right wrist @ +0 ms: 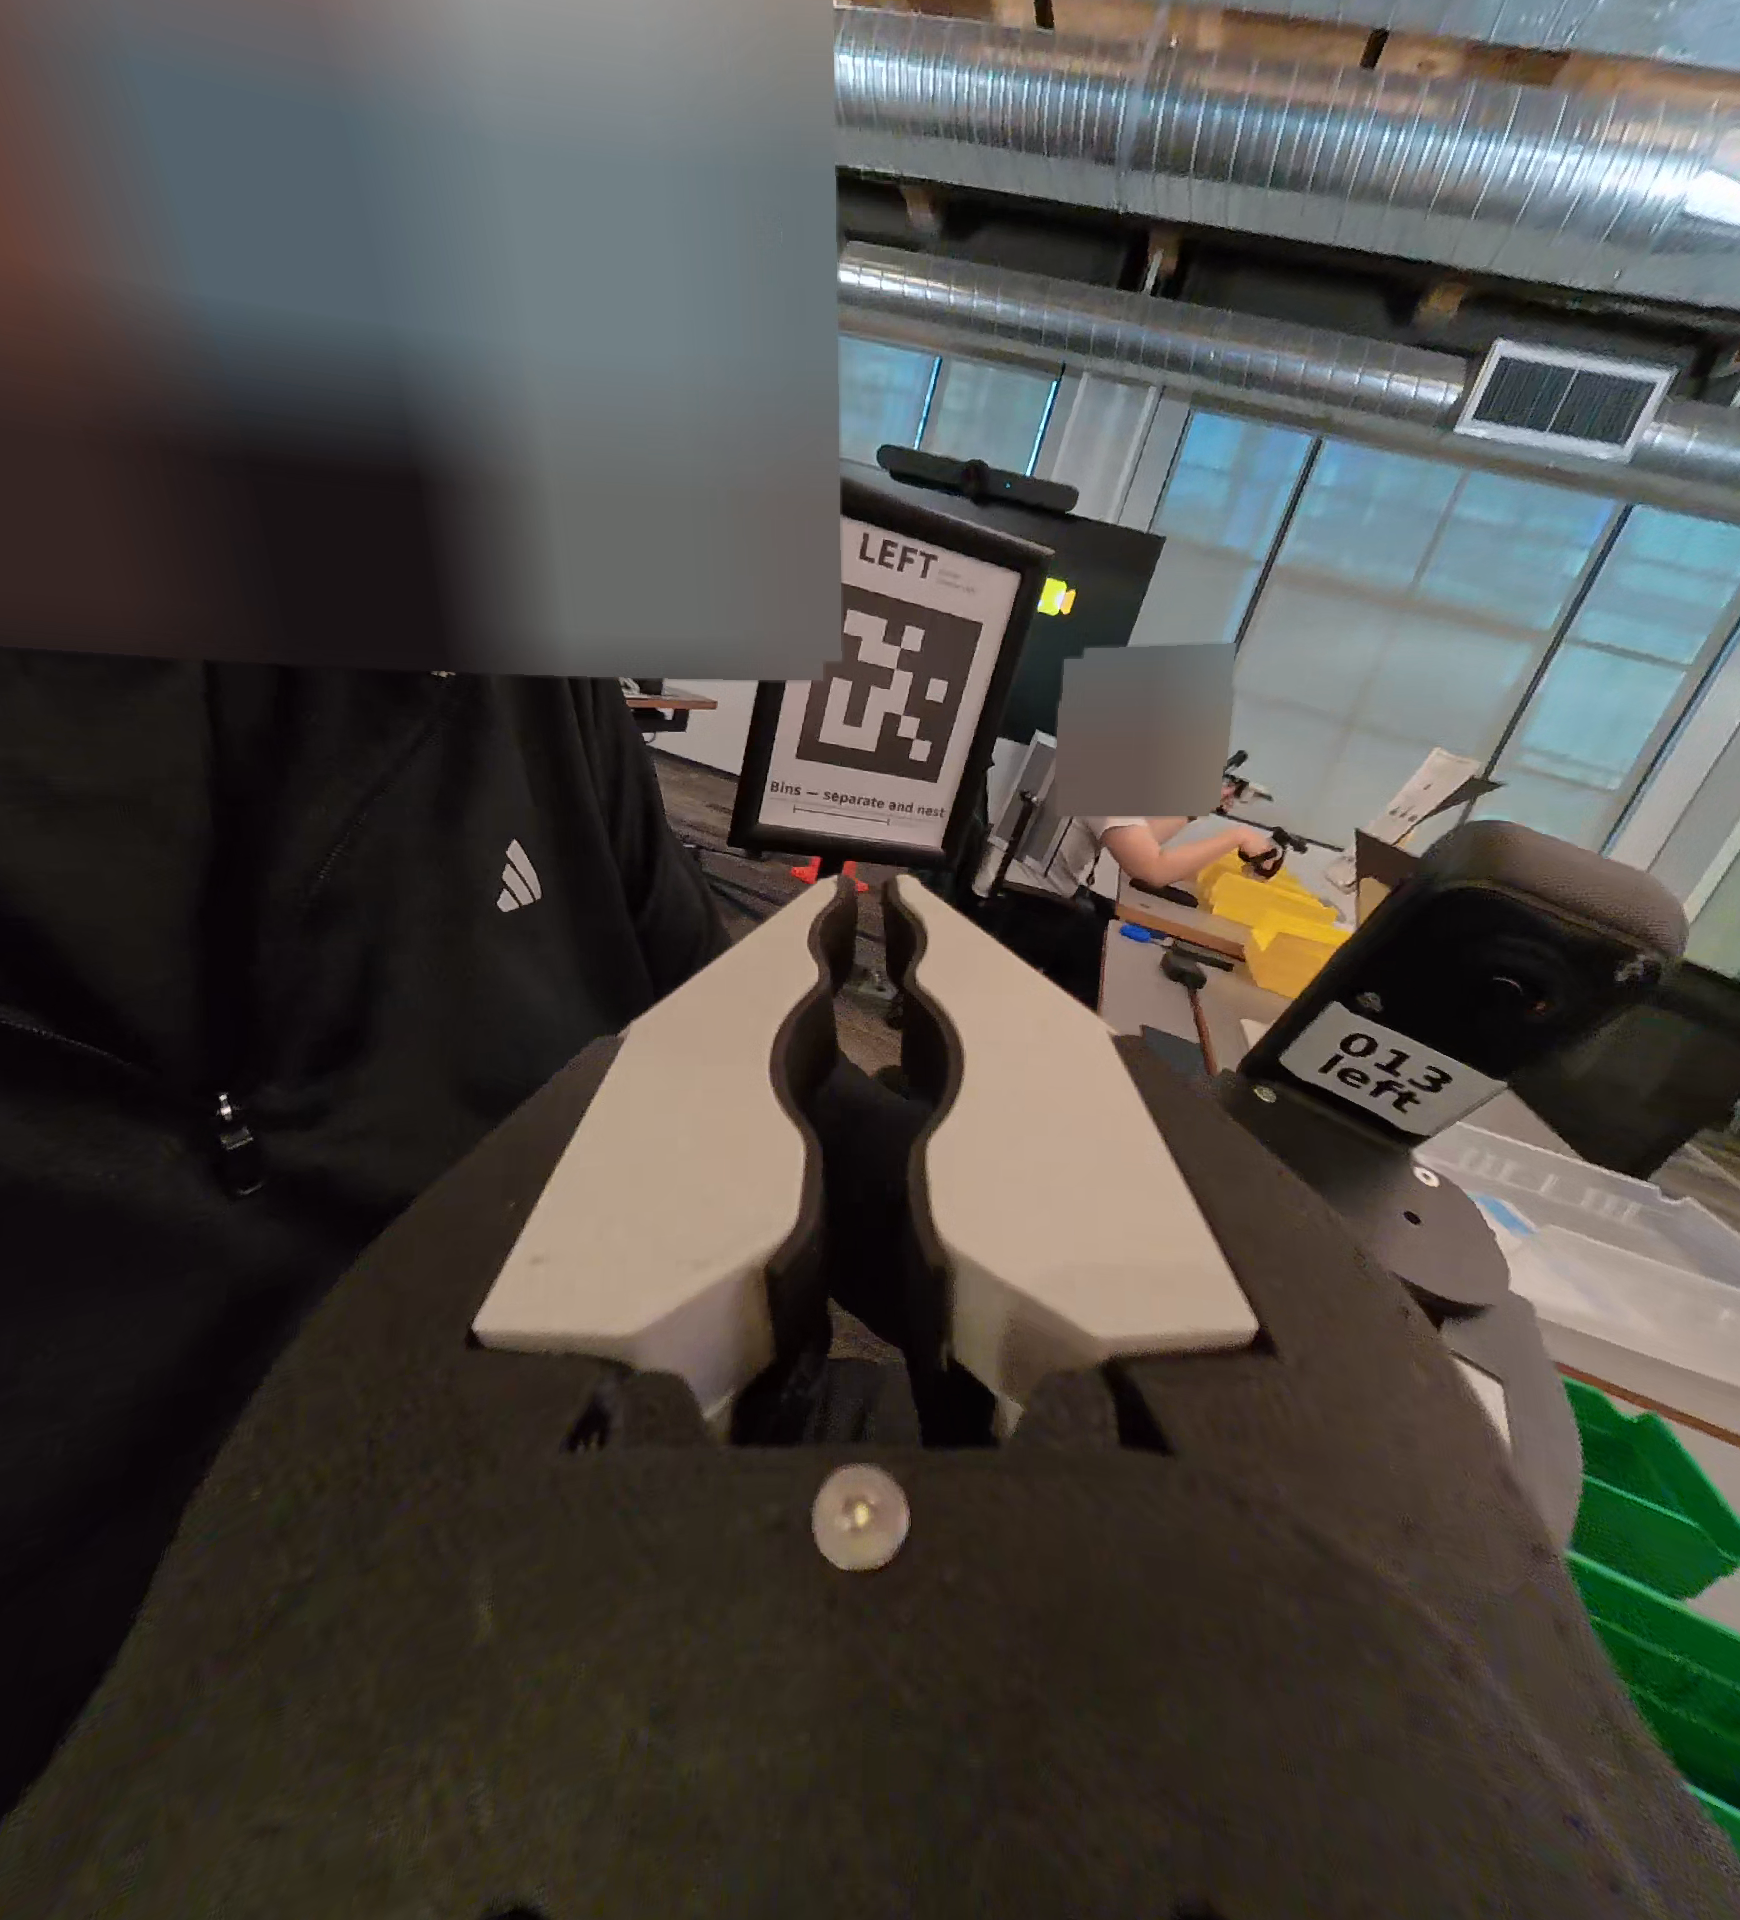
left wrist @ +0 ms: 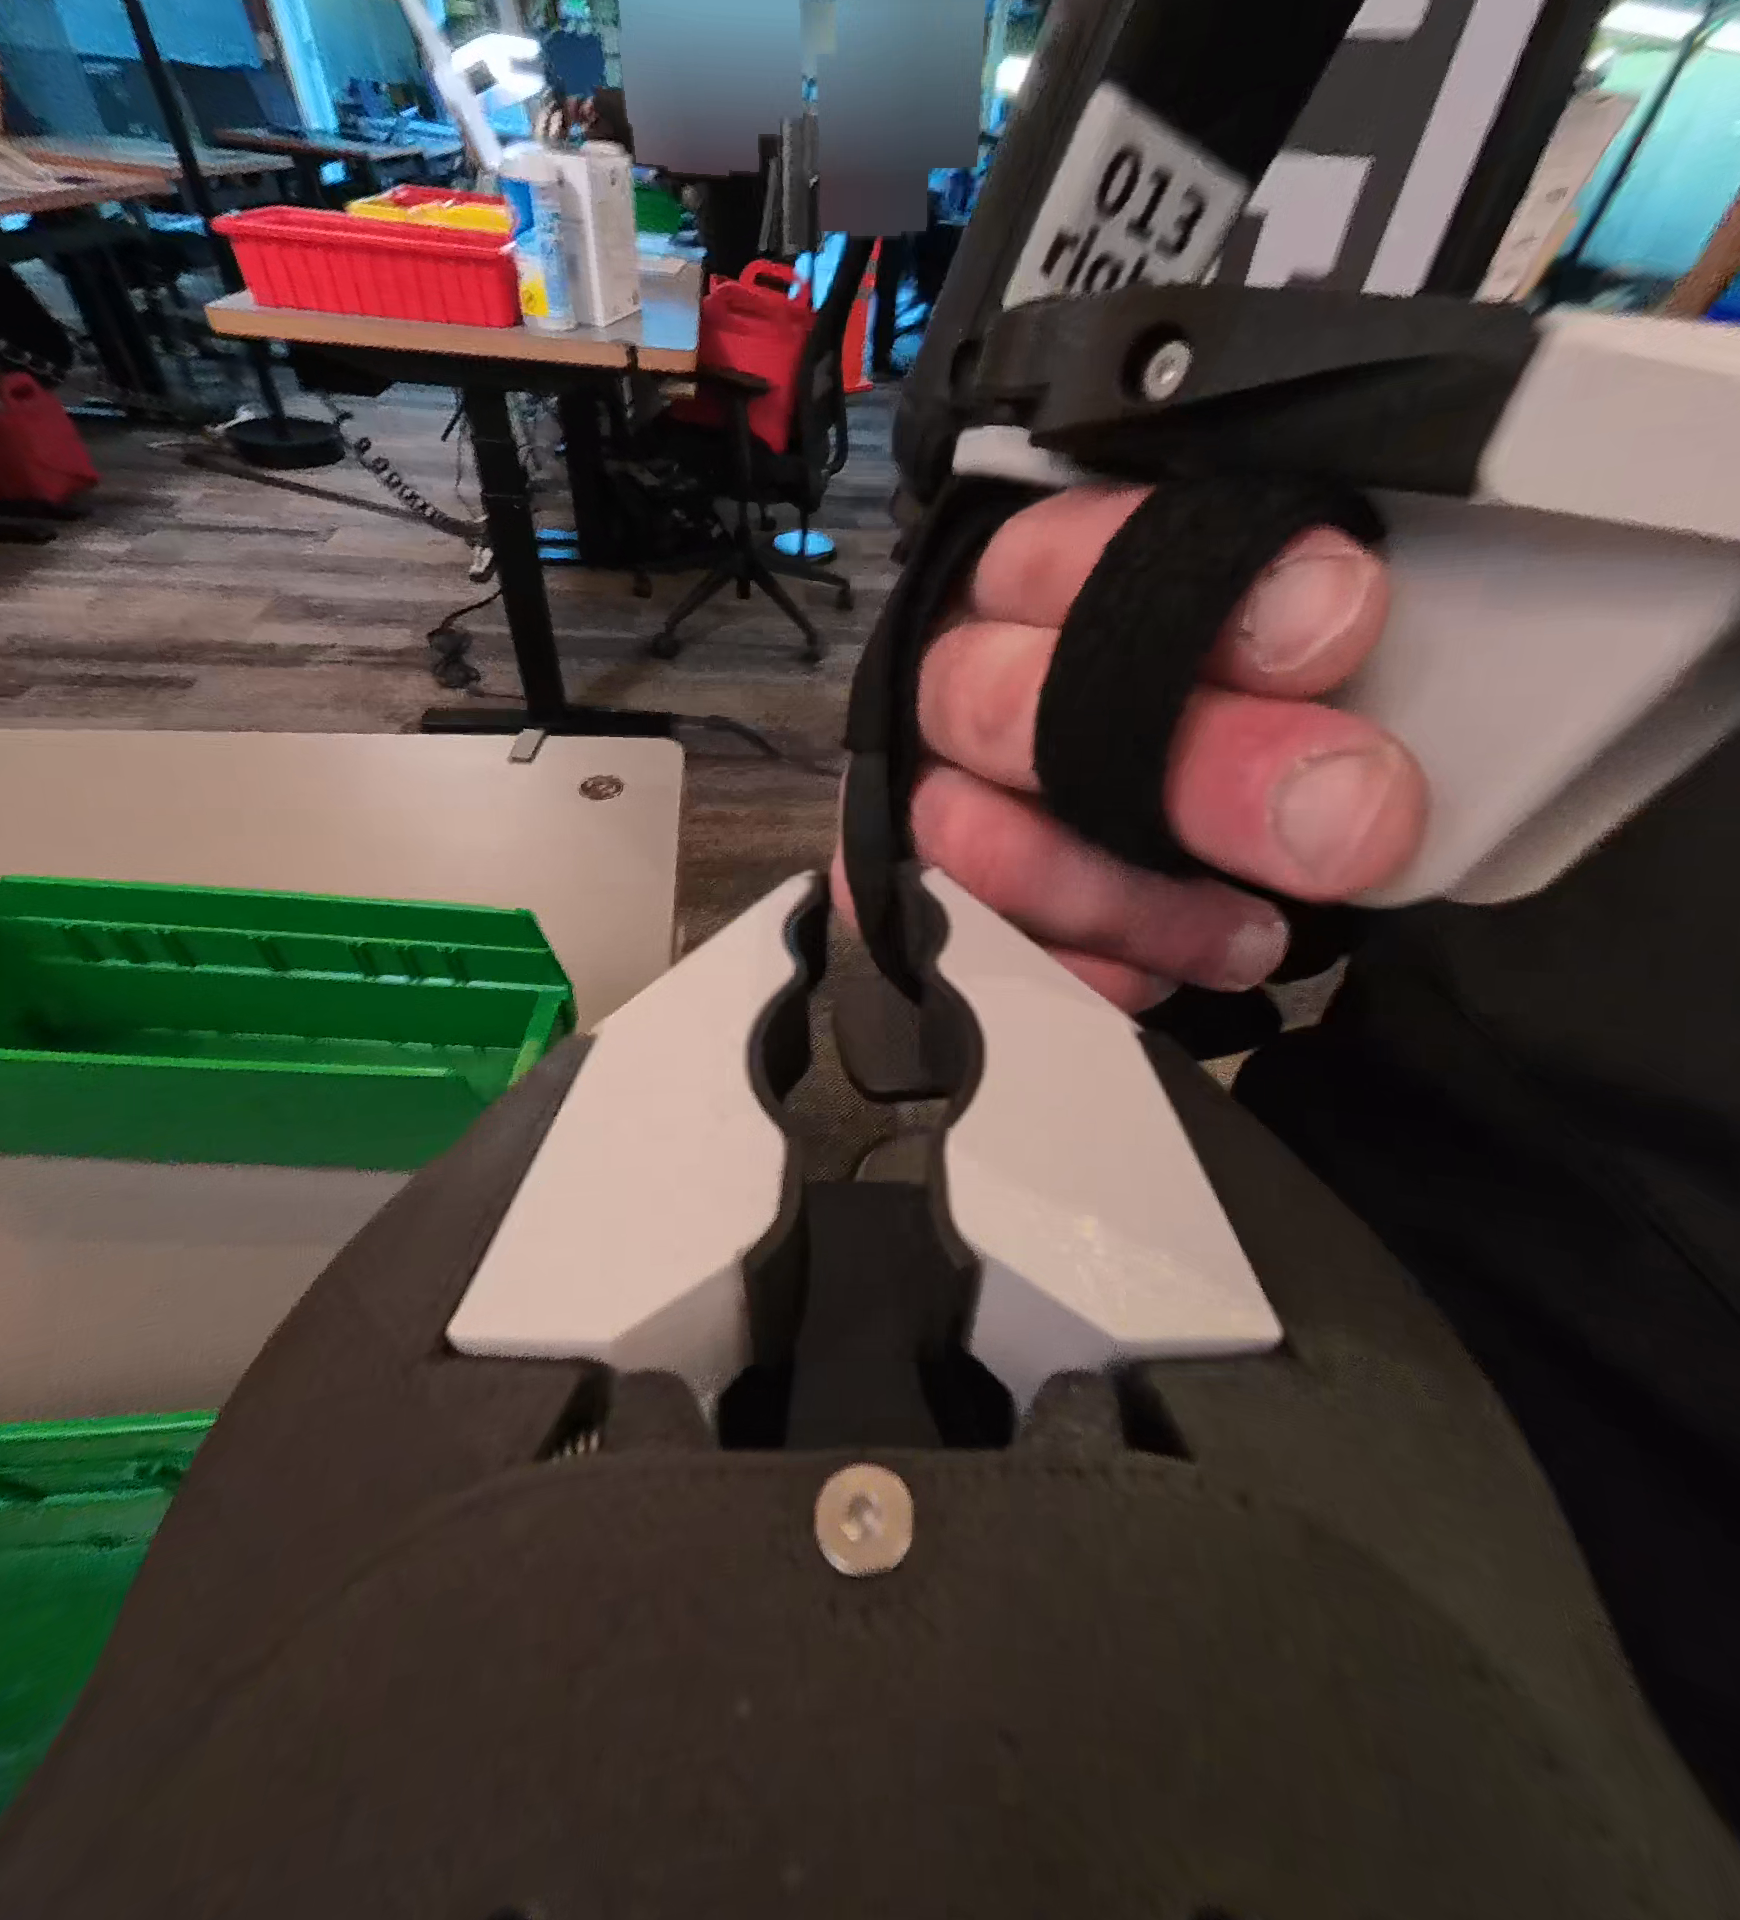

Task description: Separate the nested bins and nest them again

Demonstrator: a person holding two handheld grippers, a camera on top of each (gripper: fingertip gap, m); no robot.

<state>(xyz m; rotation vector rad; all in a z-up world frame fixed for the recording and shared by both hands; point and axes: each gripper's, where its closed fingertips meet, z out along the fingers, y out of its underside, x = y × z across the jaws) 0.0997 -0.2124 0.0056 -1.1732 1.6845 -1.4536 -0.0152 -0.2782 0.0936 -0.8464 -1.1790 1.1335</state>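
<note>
In the left wrist view a green bin (left wrist: 222, 1039) sits open on the white table (left wrist: 326, 810) to the left of my left gripper (left wrist: 871, 894). A second green bin (left wrist: 14, 1610) shows at the bottom left. The left gripper is lifted off the table, its jaws almost together and holding nothing. Through the gap I see a black strap of the right gripper's handle (left wrist: 1468, 623), gripped by a hand (left wrist: 1157, 748) just ahead. My right gripper (right wrist: 871, 888) is shut and empty, pointing at a person's black jacket (right wrist: 222, 987). Green bins (right wrist: 1676, 1621) lie at its lower right.
A clear plastic bin (right wrist: 1624, 1278) lies behind the left gripper's camera (right wrist: 1520, 987). A framed marker sign (right wrist: 887, 696) stands ahead. A far desk holds a red bin (left wrist: 367, 270) and yellow bins (left wrist: 430, 208); an office chair (left wrist: 752, 468) stands beside it. Another person (right wrist: 1146, 842) works at a table with yellow bins (right wrist: 1271, 914).
</note>
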